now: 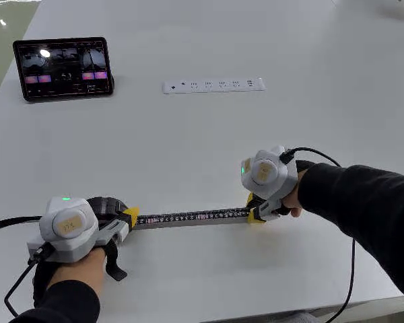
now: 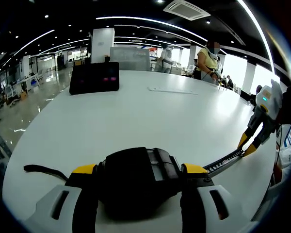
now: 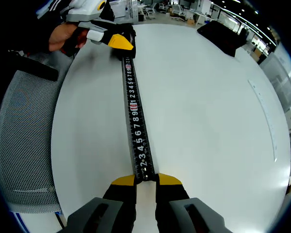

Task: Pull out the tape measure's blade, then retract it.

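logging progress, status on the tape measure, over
Left hand-held gripper clamped on tape measure case. Right hand-held gripper pinching blade, extended across table. Tablet, power strip well clear.

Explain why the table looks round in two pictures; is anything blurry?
Left gripper view: fisheye lens bows the table into a dome, and the close tape measure case looks dark, slightly soft. Right gripper view: same bowing, yet numerals on the blade read sharp. Head view: straight edges, even light, faint shadows.

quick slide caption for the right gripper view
Right gripper pinches the end of the tape blade; left gripper holds the case across the table.
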The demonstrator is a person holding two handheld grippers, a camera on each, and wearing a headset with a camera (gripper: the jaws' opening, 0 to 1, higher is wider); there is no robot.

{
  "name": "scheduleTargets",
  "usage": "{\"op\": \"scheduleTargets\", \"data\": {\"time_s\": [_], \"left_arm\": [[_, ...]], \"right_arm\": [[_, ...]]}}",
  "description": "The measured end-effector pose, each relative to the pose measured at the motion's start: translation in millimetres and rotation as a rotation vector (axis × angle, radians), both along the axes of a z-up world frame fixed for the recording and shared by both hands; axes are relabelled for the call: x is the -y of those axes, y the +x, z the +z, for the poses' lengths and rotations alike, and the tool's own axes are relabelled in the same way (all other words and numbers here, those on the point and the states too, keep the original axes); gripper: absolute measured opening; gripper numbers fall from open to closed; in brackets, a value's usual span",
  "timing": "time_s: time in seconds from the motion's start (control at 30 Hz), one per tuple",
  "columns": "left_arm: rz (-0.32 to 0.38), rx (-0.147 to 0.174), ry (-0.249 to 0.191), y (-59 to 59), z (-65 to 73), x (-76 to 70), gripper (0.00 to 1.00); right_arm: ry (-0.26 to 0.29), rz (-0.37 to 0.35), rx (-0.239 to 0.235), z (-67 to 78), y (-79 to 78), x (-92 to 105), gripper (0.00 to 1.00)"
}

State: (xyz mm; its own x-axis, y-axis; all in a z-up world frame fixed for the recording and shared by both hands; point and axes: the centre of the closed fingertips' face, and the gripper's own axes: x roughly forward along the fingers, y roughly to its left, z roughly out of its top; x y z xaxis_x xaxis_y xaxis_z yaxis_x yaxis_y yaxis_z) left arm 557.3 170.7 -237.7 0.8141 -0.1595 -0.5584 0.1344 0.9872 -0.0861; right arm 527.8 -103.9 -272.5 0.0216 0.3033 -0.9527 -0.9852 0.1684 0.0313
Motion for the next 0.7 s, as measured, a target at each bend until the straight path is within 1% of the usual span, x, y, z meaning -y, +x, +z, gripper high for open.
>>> {"op": "scheduleTargets", "data": {"time_s": [0.07,0.1,0.13,0.23,0.43,0.57,0.7], "left_arm": [[-0.005,-0.014,-0.001,1.8,-0.7,-0.6,0.64],[-0.004,-0.029,0.000,1.8,-1.7,-0.9,0.64],[-0.004,-0.034,0.002,1.9,-2.1,-0.8,0.64],[-0.002,-0.038,0.002,0.5,-2.0,-0.9,0.64],[-0.005,-0.034,-0.005,0.6,-1.6,-0.9,0.64],[-0.008,-0.036,-0.013,0.4,-2.1,-0.7,0.64],[-0.013,-0.048,-0.017,0.6,-3.0,-1.2,0.65]], "right_arm": [[-0.003,-0.005,0.000,0.0,0.4,-0.9,0.11],[-0.007,-0.008,-0.001,0.1,0.4,-0.8,0.11],[-0.008,-0.006,-0.001,-0.1,0.4,-1.1,0.11],[-0.004,-0.011,-0.001,0.2,0.3,-1.5,0.11],[0.006,-0.007,0.007,0.7,-0.2,-2.2,0.11],[0.003,-0.007,0.010,0.7,-0.2,-3.5,0.11],[-0.006,-0.012,0.006,0.5,1.1,-5.1,0.11]]}}
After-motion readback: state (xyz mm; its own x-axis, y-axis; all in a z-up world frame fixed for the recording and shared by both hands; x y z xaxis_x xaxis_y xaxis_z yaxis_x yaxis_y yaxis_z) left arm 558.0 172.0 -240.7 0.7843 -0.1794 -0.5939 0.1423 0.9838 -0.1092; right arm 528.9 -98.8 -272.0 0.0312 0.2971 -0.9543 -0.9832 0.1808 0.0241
